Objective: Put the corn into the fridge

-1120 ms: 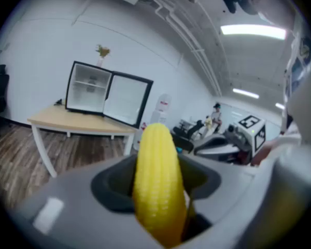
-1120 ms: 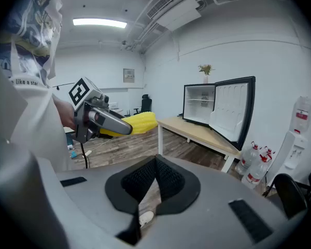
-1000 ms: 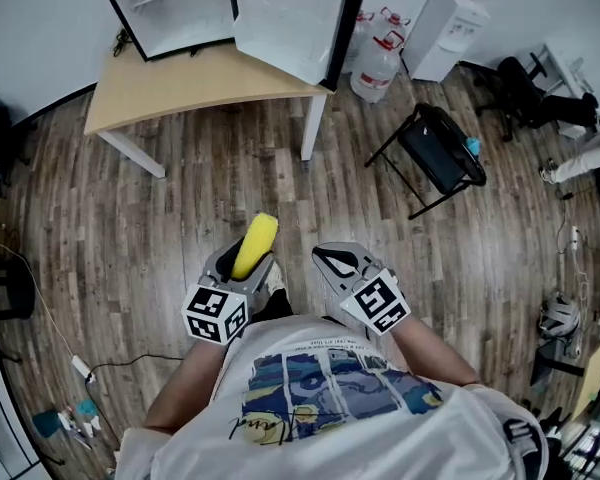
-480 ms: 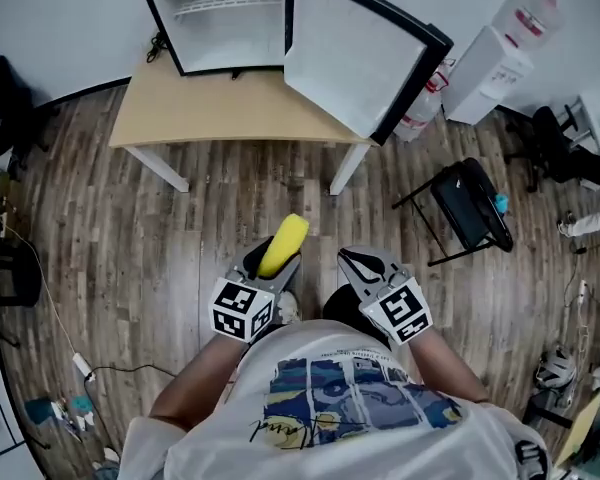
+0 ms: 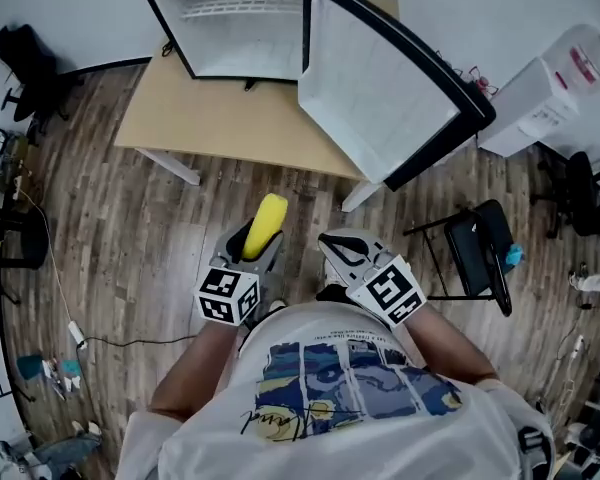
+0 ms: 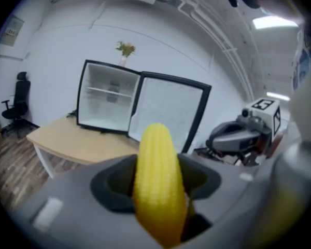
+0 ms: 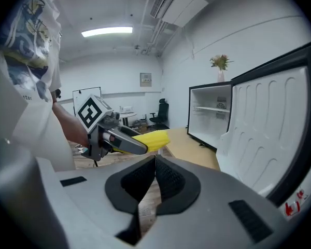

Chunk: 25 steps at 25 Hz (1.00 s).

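A yellow corn cob (image 5: 264, 226) (image 6: 158, 180) sticks out forward from my left gripper (image 5: 248, 250) (image 6: 158, 191), whose jaws are shut on it. In the right gripper view the corn (image 7: 151, 140) shows at the left, held above the floor. My right gripper (image 5: 342, 258) (image 7: 155, 166) is shut with nothing between its jaws. Ahead, a small black fridge (image 5: 242, 23) (image 6: 108, 104) (image 7: 210, 113) stands on a wooden table (image 5: 230, 123) (image 6: 78, 141). Its door (image 5: 390, 83) (image 6: 168, 115) (image 7: 272, 134) hangs wide open to the right, and the white inside shows a shelf.
A folding black chair (image 5: 478, 253) stands on the wood floor at the right, beside a white water dispenser (image 5: 560, 88). Cables and small items (image 5: 55, 368) lie at the floor's left edge. A black office chair (image 5: 25, 53) is at the far left.
Both grippers and the person have come closer to the table and fridge, which now look larger and nearer in the head view. The corn stays in the left gripper.
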Motion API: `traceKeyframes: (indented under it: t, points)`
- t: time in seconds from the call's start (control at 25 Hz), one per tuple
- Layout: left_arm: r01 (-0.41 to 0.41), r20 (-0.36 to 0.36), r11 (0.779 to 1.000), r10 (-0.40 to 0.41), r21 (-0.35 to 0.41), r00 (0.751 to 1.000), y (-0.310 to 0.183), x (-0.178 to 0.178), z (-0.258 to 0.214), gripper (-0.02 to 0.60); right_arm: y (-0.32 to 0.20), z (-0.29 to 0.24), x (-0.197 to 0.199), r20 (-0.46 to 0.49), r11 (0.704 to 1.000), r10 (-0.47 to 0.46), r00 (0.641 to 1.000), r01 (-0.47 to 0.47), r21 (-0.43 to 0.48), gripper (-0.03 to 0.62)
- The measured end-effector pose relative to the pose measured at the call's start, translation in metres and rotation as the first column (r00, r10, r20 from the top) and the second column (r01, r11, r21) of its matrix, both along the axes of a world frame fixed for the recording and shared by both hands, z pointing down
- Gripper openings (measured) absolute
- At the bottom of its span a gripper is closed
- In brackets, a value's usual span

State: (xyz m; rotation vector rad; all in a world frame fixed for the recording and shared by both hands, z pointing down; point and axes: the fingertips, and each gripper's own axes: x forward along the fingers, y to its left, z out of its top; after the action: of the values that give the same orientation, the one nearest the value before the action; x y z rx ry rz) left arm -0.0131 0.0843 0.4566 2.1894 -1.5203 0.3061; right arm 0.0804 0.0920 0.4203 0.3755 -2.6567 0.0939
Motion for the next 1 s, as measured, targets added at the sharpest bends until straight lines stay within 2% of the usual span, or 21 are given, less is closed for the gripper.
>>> traceKeyframes:
  t: [0.28, 0.44, 0.6, 0.72, 0.88, 1.0]
  points:
    - [0.158, 0.042, 0.987, -0.159, 0.023, 0.986, -0.089, -0.017, -0.009, 0.247, -0.083, -0.003, -0.005, 0.0, 0.99, -0.143, 0.99, 0.143, -0.003, 0.012]
    - [0.215, 0.048, 0.977, -0.215, 0.004, 0.975, -0.125, -0.033, -0.002, 0.247, -0.117, 0.004, -0.014, -0.017, 0.985, -0.17, 0.985, 0.169, -0.033, 0.011]
    - [0.221, 0.067, 0.975, -0.221, 0.001, 0.973, -0.165, -0.065, 0.007, 0.247, -0.139, 0.008, -0.044, -0.03, 0.982, -0.185, 0.982, 0.184, -0.045, 0.012]
    - [0.209, 0.065, 0.978, -0.209, 0.006, 0.976, -0.202, -0.092, 0.017, 0.247, -0.158, 0.002, -0.071, -0.053, 0.983, -0.184, 0.981, 0.184, -0.017, 0.012]
    - [0.158, 0.073, 0.987, -0.158, 0.014, 0.985, -0.257, -0.121, 0.025, 0.247, -0.195, -0.013, -0.099, -0.051, 0.993, -0.118, 0.992, 0.118, -0.003, 0.011]
    - [0.105, 0.088, 0.994, -0.105, 0.014, 0.991, -0.303, -0.128, 0.033, 0.247, -0.226, -0.015, -0.108, -0.06, 0.998, -0.055, 0.997, 0.055, 0.001, 0.012]
